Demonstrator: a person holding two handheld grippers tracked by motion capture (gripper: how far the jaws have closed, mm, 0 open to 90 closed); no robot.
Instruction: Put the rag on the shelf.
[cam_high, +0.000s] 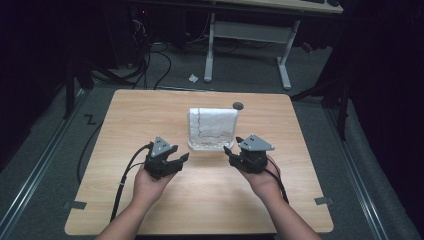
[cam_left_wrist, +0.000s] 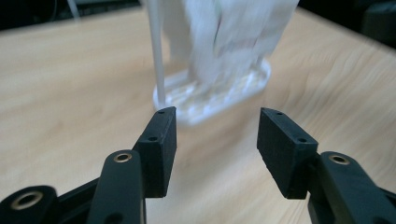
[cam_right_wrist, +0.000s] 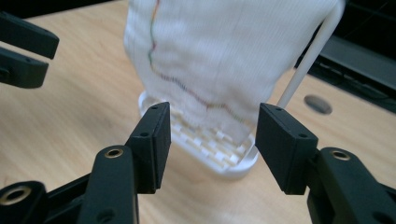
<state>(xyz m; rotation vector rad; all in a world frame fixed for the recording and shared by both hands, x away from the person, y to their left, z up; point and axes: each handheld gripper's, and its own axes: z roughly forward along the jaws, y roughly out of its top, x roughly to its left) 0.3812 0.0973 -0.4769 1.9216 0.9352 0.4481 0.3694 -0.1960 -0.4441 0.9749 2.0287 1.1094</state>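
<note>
My left gripper (cam_left_wrist: 212, 123) fills the foreground of the left gripper view, its two black jaws spread wide with bare wood between them and nothing held. My right gripper (cam_right_wrist: 212, 119) stands likewise in the right gripper view: jaws wide apart, pads touching nothing. From the high view, my left gripper (cam_high: 175, 159) and right gripper (cam_high: 231, 154) sit low over the near half of the wooden table (cam_high: 125, 120), one to each side of the centre line, each carried in a hand; my left hand (cam_high: 150, 186) and right hand (cam_high: 262, 182) enter from the bottom edge.

Beyond both grippers, at the middle of the table, stands a white rack (cam_high: 212, 145) with a slatted base (cam_right_wrist: 210, 149) and thin upright posts. A white cloth (cam_high: 212, 124), marked by a thin wavy coloured line (cam_right_wrist: 152, 42), hangs draped over the rack and reaches down toward the base. The rack lies just ahead of the jaws and between the two grippers, apart from both. A small dark round spot (cam_high: 238, 105) sits on the table just behind the rack.
</note>
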